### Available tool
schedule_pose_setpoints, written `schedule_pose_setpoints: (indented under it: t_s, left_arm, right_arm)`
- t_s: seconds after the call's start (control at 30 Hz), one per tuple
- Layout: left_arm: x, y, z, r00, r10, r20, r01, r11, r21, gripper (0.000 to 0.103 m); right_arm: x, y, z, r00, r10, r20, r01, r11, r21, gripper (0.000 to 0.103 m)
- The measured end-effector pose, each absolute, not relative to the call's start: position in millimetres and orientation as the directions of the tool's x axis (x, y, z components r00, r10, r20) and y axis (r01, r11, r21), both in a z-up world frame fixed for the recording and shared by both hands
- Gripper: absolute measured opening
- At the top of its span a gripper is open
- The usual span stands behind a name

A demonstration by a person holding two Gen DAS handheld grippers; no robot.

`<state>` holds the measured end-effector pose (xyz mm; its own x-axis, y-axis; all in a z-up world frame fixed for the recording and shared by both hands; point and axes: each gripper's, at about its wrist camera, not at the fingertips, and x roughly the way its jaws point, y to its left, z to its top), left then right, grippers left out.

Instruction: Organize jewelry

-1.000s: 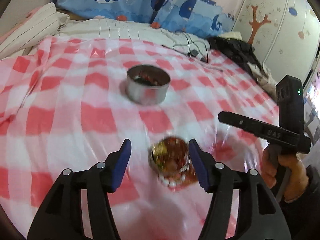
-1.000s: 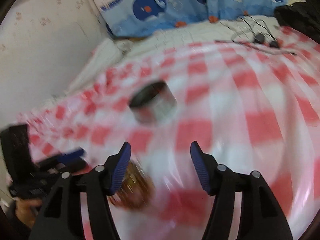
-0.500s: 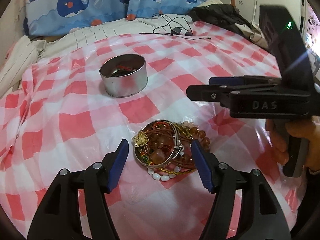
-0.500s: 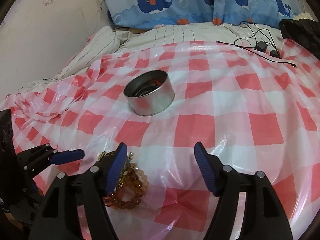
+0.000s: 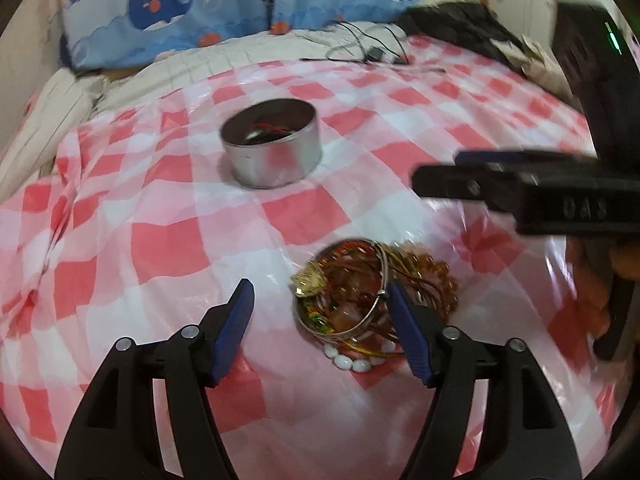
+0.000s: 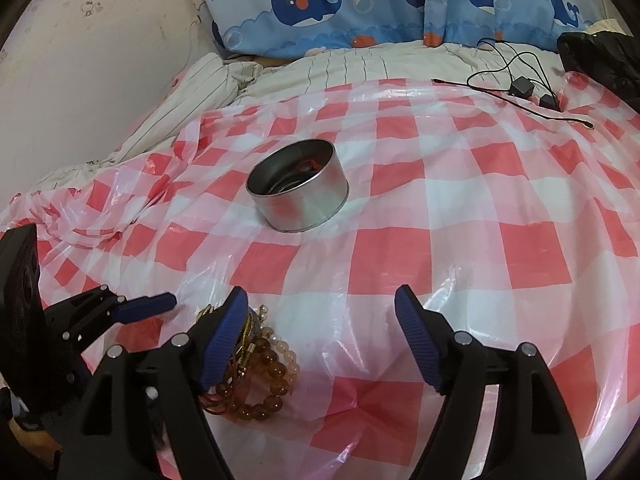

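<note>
A tangled pile of bracelets and bead strings (image 5: 360,292) lies on the red-and-white checked plastic sheet (image 5: 160,240). My left gripper (image 5: 320,320) is open, low over the sheet; the pile sits against its right finger. A round silver tin (image 5: 272,148) holding some jewelry stands farther back. In the right wrist view the amber bead bracelets (image 6: 260,372) lie beside the left finger of my open, empty right gripper (image 6: 320,336), and the tin (image 6: 298,190) stands ahead. The right gripper also shows in the left wrist view (image 5: 520,196), and the left gripper in the right wrist view (image 6: 120,312).
The sheet covers a bed with a striped blanket (image 6: 360,68) and whale-print pillows (image 6: 400,0) at the back. Black cables with chargers (image 6: 524,88) and dark clothing (image 6: 600,60) lie at the far right. A wall (image 6: 80,60) bounds the left side.
My left gripper has shifted left, so the jewelry pile now lies by its right finger instead of centered. The right gripper view has steadied and moved slightly closer to the sheet.
</note>
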<state>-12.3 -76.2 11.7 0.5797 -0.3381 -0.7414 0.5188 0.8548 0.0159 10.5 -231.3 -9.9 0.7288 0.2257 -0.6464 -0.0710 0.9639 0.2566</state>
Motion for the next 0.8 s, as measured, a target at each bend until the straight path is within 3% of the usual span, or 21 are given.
schedule_pose_setpoints:
  t_s: [0.23,0.33,0.47,0.57,0.63,0.67,0.73,0.8]
  left_arm:
    - [10.1,-38.7,14.1,0.597,-0.347,-0.723,0.383,0.916,-0.123,0.067]
    - [18.3,-29.2,9.4,0.563,-0.406,-0.720,0.366,0.903,-0.224,0.067]
    - [20.5,-31.8,5.5,0.544,-0.445,-0.712,0.383,0.886,-0.261,0.067]
    - [17.7,-40.0,6.3,0.532,-0.471,-0.704,0.422,0.868,-0.263,0.054]
    - [14.1,-47.1,8.2,0.525,-0.482,-0.701,0.452,0.856,-0.250,0.034]
    - [12.7,-50.2,9.1,0.522,-0.484,-0.702,0.463,0.852,-0.242,0.015]
    - [10.4,-52.2,12.6,0.517,-0.501,-0.694,0.476,0.842,-0.254,0.009]
    - [9.9,-46.0,18.2,0.490,-0.570,-0.659,0.480,0.808,-0.342,0.005]
  right_arm:
    - [10.1,-230.4,-10.1,0.728,0.225,-0.648,-0.072,0.964,0.254,0.075]
    - [9.9,-230.6,-10.2,0.727,0.225,-0.649,-0.073,0.965,0.254,0.076]
    - [9.8,-230.1,-10.1,0.727,0.227,-0.648,-0.073,0.964,0.255,0.076]
    - [10.0,-229.9,-10.1,0.727,0.225,-0.649,-0.073,0.965,0.253,0.076]
    - [10.0,-229.6,-10.1,0.727,0.224,-0.649,-0.073,0.965,0.252,0.076]
    - [10.0,-229.6,-10.1,0.727,0.224,-0.649,-0.072,0.965,0.252,0.076]
    - [10.1,-229.3,-10.1,0.726,0.224,-0.650,-0.072,0.965,0.251,0.076]
    - [9.7,-227.2,-12.0,0.721,0.219,-0.658,-0.073,0.968,0.242,0.076]
